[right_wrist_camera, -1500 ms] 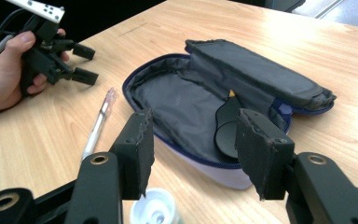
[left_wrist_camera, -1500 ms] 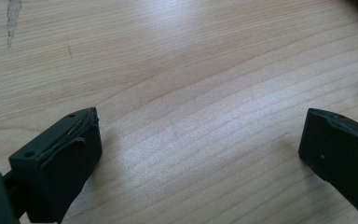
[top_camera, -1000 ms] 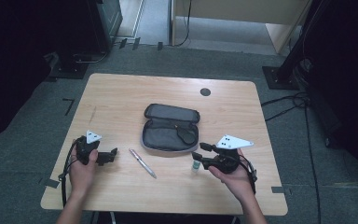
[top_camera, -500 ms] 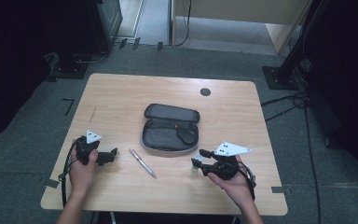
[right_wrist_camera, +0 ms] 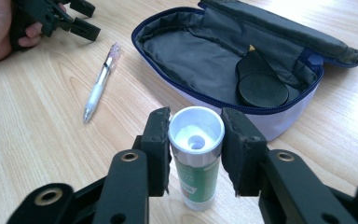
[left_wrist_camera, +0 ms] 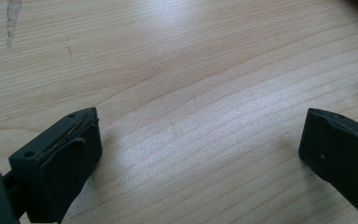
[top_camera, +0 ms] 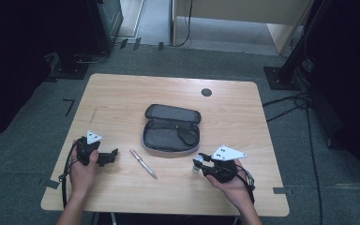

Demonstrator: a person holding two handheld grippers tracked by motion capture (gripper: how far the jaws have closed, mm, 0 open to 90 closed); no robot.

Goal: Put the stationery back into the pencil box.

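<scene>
Your right claw has just been closing on the upright white glue stick with green label beside the open grey zip pouch, left claw spread idle on the table; stick and silver pen not yet packed.

A recording lab or studio corner, as I read it from my station.

From my high view I see one small light wooden table with rounded corners standing alone on grey carpet tile flooring, with short black tape marks stuck to the floor beside it. Black metal stand bases sit at the table's far corners, loose black cables trail across the carpet, and dark equipment lines the back by a pale wooden cabinet.
</scene>
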